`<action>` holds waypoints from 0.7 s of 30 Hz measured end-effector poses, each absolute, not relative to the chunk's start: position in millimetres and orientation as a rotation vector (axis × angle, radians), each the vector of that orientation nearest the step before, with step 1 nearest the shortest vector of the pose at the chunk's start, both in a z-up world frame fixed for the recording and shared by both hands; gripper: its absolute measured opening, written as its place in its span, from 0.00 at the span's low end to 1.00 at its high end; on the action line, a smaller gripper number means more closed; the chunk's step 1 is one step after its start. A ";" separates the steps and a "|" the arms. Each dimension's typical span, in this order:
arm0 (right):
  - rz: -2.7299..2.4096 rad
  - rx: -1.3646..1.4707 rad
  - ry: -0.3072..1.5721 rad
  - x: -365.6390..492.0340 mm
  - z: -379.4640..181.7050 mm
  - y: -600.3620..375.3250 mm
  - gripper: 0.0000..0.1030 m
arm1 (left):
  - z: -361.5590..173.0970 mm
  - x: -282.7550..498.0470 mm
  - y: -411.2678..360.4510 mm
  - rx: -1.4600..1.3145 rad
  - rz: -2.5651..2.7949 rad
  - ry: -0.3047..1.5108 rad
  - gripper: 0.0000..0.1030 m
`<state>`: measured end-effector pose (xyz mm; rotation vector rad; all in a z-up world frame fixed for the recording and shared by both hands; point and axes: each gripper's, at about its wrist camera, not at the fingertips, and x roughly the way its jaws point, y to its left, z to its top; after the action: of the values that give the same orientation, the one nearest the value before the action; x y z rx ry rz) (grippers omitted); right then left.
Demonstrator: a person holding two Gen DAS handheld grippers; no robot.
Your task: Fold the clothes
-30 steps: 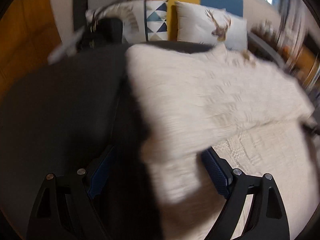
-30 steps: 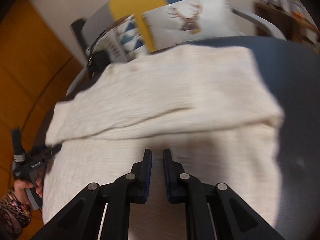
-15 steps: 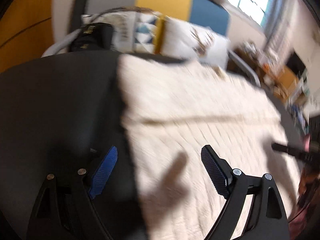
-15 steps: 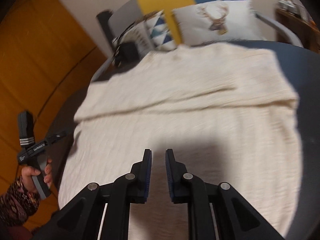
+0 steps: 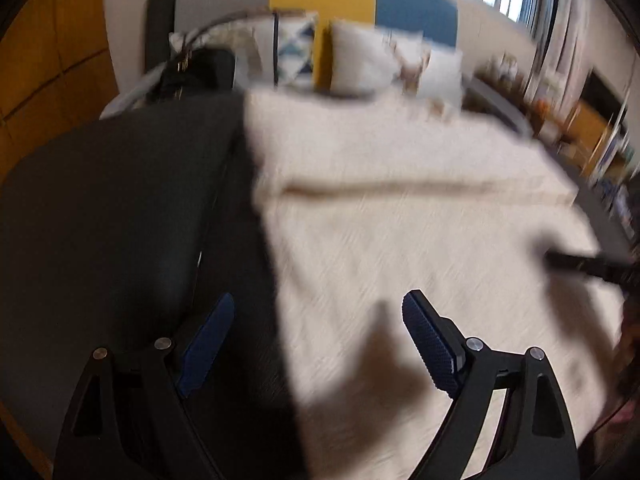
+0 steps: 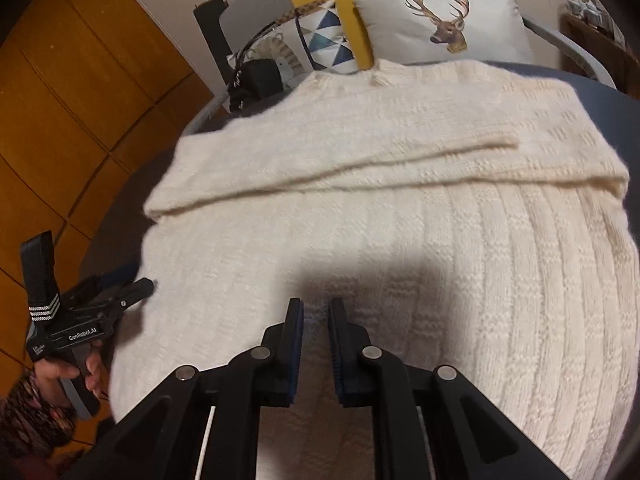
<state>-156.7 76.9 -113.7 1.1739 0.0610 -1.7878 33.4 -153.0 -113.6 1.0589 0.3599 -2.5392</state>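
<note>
Left wrist view, blurred: a cream knitted sweater lies flat on a dark round table, filling the middle and right of the picture. The left gripper hangs above the sweater's left edge with its jaws spread wide and nothing between them; one blue pad is over bare table, the other over the knit. At the far right a dark tip of the other tool pokes in over the cloth.

Right wrist view, sharper: the same sweater runs side to side, its long axis across the picture, with a folded band, likely the sleeves, laid over the far half. The left gripper shows at the lower left, held in a hand just beside the sweater's left border. The right gripper sits over the near middle of the knit, jaws nearly together with a narrow gap, gripping nothing; they have just opened a little.

The near hem lies below both tools, so the next fold probably starts there, each hand at its own side. Only the right view shows the rib texture, the fold line and the deer cushion behind.
</note>
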 end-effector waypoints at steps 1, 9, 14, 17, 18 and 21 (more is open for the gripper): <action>-1.785 1.157 0.073 -155.4 -111.3 71.4 0.15 | -110.0 26.3 -151.3 1.042 -2.548 0.360 0.87; -1.927 1.110 0.301 -161.2 -111.5 57.0 0.15 | -141.1 -21.4 -141.6 1.245 -2.512 0.173 0.87; -1.929 1.166 0.194 -183.0 -127.5 67.9 0.13 | -143.7 -32.9 -155.3 1.252 -2.514 0.130 0.95; -1.964 1.140 0.188 -187.6 -130.8 54.3 0.13 | -145.8 -45.6 -169.1 1.262 -2.510 0.118 0.98; -1.973 1.136 0.188 -189.3 -131.6 48.8 0.13 | -146.6 -49.6 -174.2 1.261 -2.506 0.126 0.99; -1.982 1.140 0.156 -198.2 -133.8 37.4 0.13 | -148.2 -61.3 -187.0 1.257 -2.493 0.152 1.00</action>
<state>-198.2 37.4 -133.8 1.1398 0.1563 -1.9820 -61.3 -187.0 -148.2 1.2569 0.1517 -2.4929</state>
